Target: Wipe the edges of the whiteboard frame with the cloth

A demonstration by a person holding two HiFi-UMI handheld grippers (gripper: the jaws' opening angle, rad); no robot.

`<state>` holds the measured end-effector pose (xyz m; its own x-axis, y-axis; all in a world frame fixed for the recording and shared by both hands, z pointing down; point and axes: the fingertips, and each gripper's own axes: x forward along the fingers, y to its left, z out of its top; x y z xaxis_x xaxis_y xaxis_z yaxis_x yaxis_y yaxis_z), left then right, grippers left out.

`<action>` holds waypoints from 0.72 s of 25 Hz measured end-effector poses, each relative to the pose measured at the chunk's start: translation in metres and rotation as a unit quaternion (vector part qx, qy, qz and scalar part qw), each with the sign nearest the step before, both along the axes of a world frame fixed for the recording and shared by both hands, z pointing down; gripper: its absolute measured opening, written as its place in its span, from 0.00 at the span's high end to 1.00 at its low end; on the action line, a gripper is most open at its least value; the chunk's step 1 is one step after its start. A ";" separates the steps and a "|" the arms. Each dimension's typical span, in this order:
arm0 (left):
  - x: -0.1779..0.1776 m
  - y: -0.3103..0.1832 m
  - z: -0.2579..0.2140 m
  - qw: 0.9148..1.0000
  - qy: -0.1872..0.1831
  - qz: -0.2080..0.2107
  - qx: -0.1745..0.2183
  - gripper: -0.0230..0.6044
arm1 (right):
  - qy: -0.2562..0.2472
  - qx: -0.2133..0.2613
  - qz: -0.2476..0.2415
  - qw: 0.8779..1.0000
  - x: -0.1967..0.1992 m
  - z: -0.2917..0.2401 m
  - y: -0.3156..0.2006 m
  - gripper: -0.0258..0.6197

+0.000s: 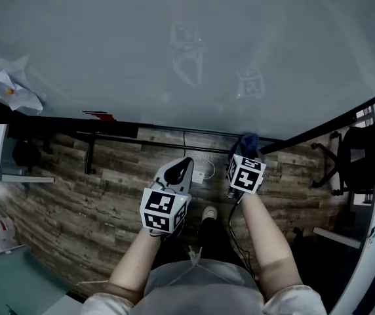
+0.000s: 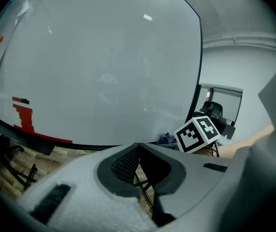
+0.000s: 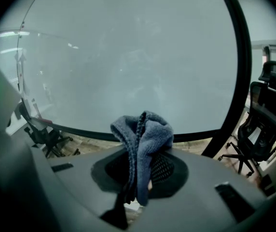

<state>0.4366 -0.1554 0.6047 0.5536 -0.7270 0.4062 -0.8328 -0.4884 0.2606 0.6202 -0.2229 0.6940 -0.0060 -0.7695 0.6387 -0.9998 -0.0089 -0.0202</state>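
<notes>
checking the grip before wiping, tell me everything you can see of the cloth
The cloth is a blue-grey, knitted-looking fabric, soft and bunched into folds. The right gripper has its jaws shut on it, with a rounded wad sticking up past the tips. It sits at the bottom edge of the whiteboard frame, near the right corner; contact is unclear.

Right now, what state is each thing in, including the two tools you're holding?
Left tool, shut, nothing in it.
Right tool, shut on the cloth.
Cloth, bunched up, at the frame's bottom edge.
Whiteboard, upright, mostly blank.
</notes>
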 end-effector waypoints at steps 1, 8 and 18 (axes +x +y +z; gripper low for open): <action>-0.013 -0.001 0.000 1.000 0.000 -0.002 -0.002 0.93 | -0.002 -0.001 -0.003 1.000 -0.014 0.000 -0.001 0.86; -0.106 -0.009 -0.008 1.000 -0.001 -0.022 -0.002 0.93 | -0.005 -0.009 -0.016 1.000 -0.113 -0.010 -0.014 0.85; -0.210 -0.019 -0.008 0.999 0.007 -0.035 -0.006 0.93 | 0.018 0.003 -0.008 1.000 -0.213 -0.025 -0.028 0.86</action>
